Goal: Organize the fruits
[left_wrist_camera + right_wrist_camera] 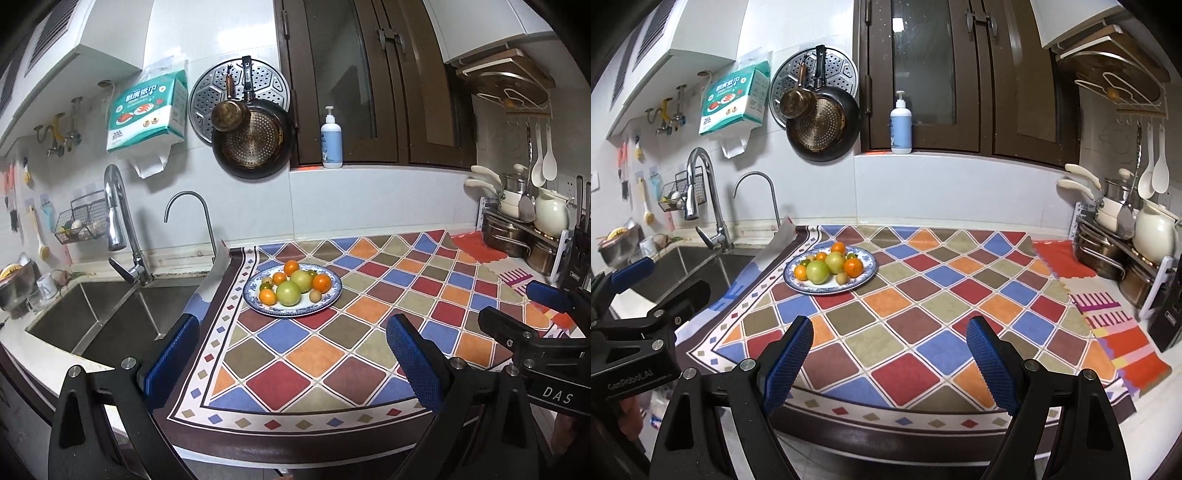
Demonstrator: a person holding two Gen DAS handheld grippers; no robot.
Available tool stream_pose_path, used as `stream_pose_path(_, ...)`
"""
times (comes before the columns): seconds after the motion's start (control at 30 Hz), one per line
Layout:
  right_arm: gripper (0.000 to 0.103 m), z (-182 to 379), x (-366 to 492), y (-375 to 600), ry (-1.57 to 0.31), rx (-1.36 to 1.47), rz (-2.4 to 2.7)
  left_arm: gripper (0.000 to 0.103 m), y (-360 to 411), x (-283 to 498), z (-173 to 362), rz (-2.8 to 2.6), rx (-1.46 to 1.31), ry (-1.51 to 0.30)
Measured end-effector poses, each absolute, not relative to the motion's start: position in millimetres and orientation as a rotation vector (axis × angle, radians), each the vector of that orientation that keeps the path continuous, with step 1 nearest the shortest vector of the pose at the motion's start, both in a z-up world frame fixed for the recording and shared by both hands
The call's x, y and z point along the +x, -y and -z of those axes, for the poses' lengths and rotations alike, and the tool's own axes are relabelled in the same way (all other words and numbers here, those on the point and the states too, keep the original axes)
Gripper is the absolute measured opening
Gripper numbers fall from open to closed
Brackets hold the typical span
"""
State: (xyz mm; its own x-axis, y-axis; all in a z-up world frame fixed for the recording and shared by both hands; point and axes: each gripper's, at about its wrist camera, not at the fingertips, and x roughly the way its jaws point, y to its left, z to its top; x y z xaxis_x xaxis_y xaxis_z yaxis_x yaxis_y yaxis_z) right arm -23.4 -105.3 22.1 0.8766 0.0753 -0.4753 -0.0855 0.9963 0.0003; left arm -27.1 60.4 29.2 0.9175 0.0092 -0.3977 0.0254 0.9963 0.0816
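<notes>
- Left wrist view looks over the near counter edge: the left gripper (291, 354) has its 2 blue-padded fingers (171, 360) spread wide, nothing between them, held low and well back from the fruit.
- Right gripper (890, 360) is spread the same way and also carries nothing; it sits beside the left one, each showing at the edge of the other's view, both aimed at the counter.
- Fruits (293, 286) all lie gathered on a blue-rimmed plate (334, 295): 2 large green ones in the middle, about 4 orange ones around them, and a few small brownish or greenish ones tucked at the edges. None lies loose on the patterned cloth (332, 347).
- Plate stands near the cloth's left border, close to the sink (99, 317), probably so that the rim stops round fruit rolling away.
- Such a scene fits 2 readings: a mixed pile waiting to be sorted off the plate, or fruit already collected onto it. The pictures do not settle which.
- Open, level jaws would suit either approaching or standing clear.
</notes>
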Motion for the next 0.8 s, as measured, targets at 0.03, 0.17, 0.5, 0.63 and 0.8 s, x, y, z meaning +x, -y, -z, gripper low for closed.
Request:
stream_pose_path(0.03,0.085,-22,-25,106,-0.494,-0.020,-0.084,0.103,-60,-28,-29,0.007,0.086,-0.409)
stream_pose_path(0.17,0.085,-24,-30,109,-0.487,-0.021,-0.084,0.103,-58,-33,-30,0.003,0.091,-0.404)
stream_pose_path(0.5,0.085,-25,-36,112,-0.478,-0.018,-0.085,0.103,-53,-42,-31,0.009,0.098,-0.401)
stream_pose_path(0.63,0.085,-25,-39,114,-0.475,-0.016,-0.086,0.103,-51,-44,-30,0.008,0.102,-0.401)
stream_pose_path(0.8,0.085,-25,-40,113,-0.473,-0.017,-0.085,0.103,-51,-45,-30,0.008,0.102,-0.402)
